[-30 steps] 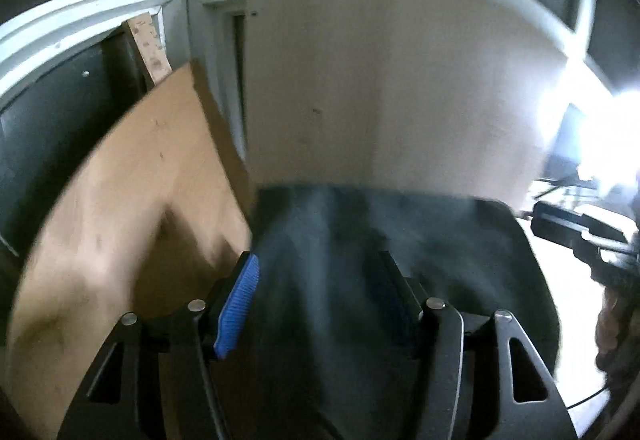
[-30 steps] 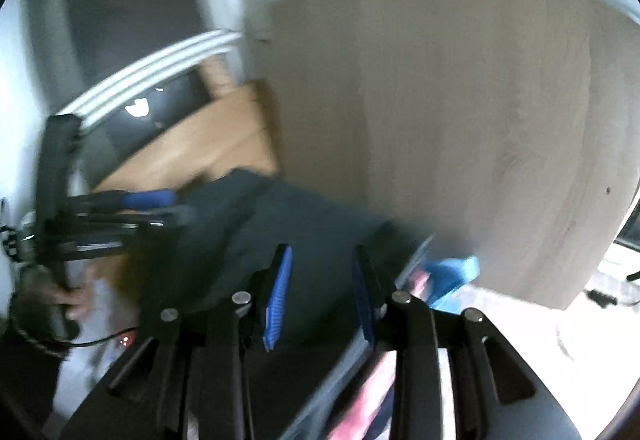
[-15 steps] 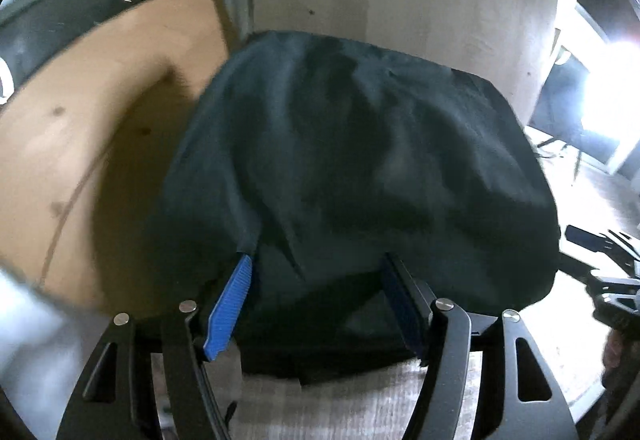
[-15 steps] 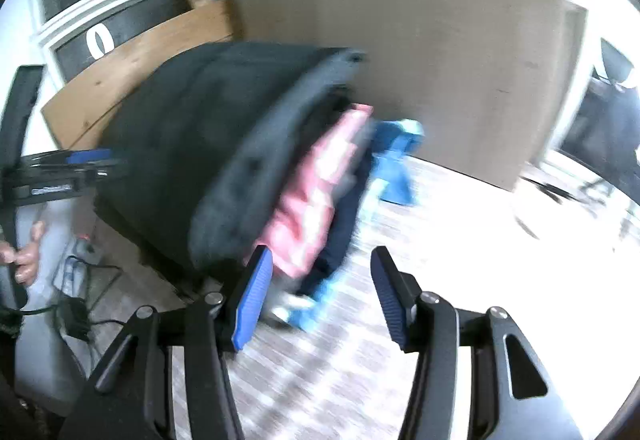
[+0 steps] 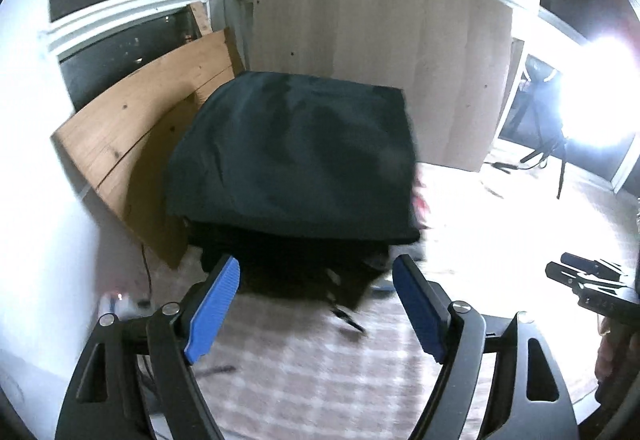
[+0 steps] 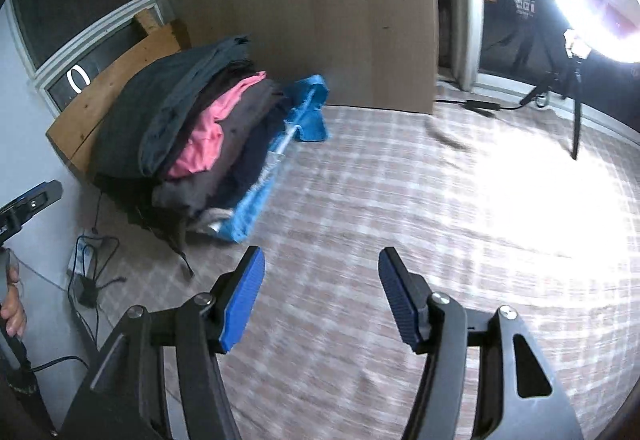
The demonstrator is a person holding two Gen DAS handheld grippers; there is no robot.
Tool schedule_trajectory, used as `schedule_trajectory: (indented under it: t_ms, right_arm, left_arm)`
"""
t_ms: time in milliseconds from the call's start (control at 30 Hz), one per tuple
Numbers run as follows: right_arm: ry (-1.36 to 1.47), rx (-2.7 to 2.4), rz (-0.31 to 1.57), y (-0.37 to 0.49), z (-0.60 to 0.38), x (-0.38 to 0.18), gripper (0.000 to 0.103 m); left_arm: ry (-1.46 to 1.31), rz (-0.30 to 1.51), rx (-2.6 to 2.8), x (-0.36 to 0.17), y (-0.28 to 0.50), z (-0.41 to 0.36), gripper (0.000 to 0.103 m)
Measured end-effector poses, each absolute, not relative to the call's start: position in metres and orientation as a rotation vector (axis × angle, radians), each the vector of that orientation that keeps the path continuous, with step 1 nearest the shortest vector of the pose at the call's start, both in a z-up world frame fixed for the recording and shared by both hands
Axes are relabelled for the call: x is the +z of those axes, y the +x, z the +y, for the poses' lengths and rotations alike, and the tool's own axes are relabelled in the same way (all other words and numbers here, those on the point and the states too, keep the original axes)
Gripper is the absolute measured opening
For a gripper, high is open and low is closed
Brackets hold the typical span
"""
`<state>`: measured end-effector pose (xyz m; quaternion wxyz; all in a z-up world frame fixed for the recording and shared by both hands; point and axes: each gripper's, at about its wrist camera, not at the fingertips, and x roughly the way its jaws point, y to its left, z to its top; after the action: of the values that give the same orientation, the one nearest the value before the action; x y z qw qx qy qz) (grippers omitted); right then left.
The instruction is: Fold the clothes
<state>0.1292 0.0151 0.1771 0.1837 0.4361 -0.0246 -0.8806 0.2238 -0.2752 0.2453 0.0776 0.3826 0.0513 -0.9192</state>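
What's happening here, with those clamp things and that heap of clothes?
A person holds a two-fingered tool in each hand and is folding laundry. A dark garment lies flat on top of a pile of clothes on the checked floor covering, with pink and blue pieces showing at the pile's side. Both the left gripper and the right gripper are empty, their jaws having just been opening, with nothing between them.
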Motion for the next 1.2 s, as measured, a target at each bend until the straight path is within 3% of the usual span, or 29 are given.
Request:
schedule_trajectory:
  t_ms: [100, 433, 800, 900, 1033, 1200]
  right_arm:
    - [1.214, -2.480, -0.066, 0.136, 0.040, 0.182, 0.066]
    - [1.157, -2.470, -0.017, 0.159, 0.117, 0.183, 0.066]
    - [1.076, -2.486, -0.055, 0.155, 0.156, 0.197, 0.066]
    - [1.059, -2.487, -0.064, 0.150, 0.156, 0.199, 0.066]
    - [1.047, -2.483, -0.072, 0.142, 0.154, 0.199, 0.066]
    - [1.048, -2.475, -0.086, 0.129, 0.152, 0.198, 0.066]
  left_arm:
    - [1.124, 0.190, -2.753, 0.246, 0.238, -0.246, 0.078]
    - [1.037, 0.169, -2.664, 0.243, 0.275, -0.155, 0.079]
    - [0.980, 0.186, -2.649, 0.260, 0.282, -0.119, 0.080]
    - [0.946, 0.189, -2.656, 0.268, 0.279, -0.118, 0.084]
    - [0.887, 0.179, -2.664, 0.279, 0.272, -0.118, 0.102]
    - [0.835, 0.136, -2.664, 0.288, 0.260, -0.117, 0.102]
